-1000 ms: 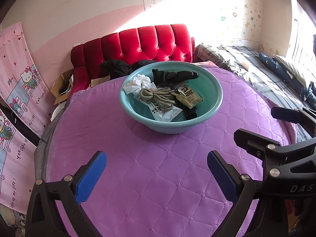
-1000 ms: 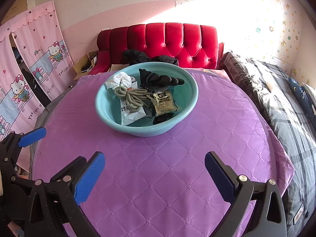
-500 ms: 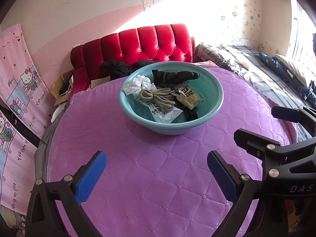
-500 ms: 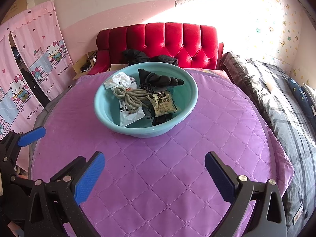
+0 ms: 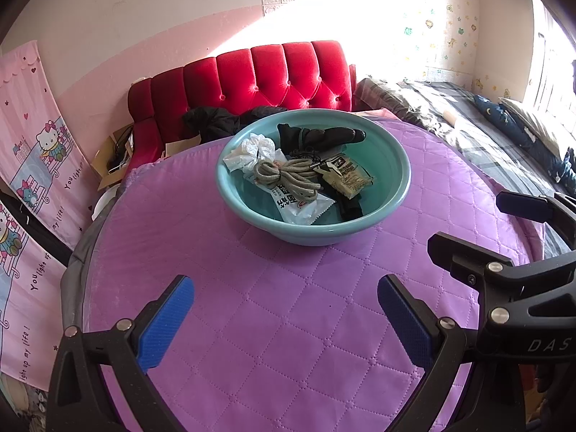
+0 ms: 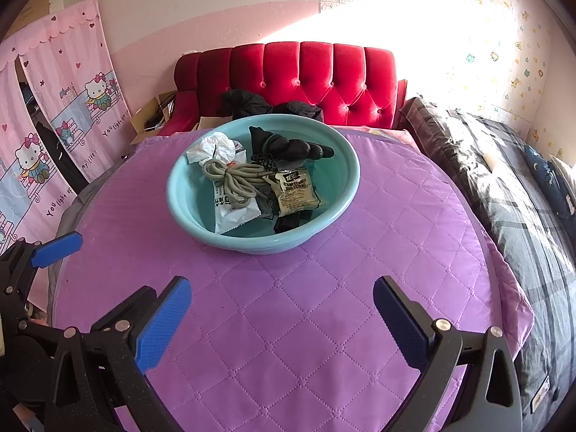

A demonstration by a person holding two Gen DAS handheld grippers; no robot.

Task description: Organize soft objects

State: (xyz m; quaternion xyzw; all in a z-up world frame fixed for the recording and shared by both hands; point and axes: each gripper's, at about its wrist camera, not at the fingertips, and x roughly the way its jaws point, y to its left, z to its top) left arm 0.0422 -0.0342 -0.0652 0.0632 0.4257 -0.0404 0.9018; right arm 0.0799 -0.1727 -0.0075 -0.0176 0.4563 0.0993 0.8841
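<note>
Both grippers hang over the near part of the table, with nothing between their blue pads. Left gripper (image 5: 284, 318) has its jaws spread wide, and right gripper (image 6: 280, 318), just beside it on the right, is spread in the same way.

Under them lies the purple quilted cloth (image 6: 288, 342), bare on the near side. Farther, about in the middle of the table, stands the teal basin (image 6: 201, 230), and all the soft objects are inside it. Nearest the front rim is a white snack packet (image 6: 234, 212), and the coiled beige rope (image 6: 237, 180) rests partly on it. To the right is a tan food pouch (image 6: 297, 192), lying on something black that I cannot identify. At the far side are a crumpled white bag (image 6: 216, 149) on the left and a dark rolled cloth (image 6: 291, 147) on the right.

I judge that everything here is light and gives way under pressure. The rope is best taken at the middle of the coil, where the strands are bunched; otherwise it may unwind. The packets look smooth and slippery, so an edge or corner is the better place.

The basin's rim stands in the way of a low approach; coming from above seems safer. Behind the table are a red sofa (image 6: 295, 75) and, to the right, a bed (image 6: 504, 180).
</note>
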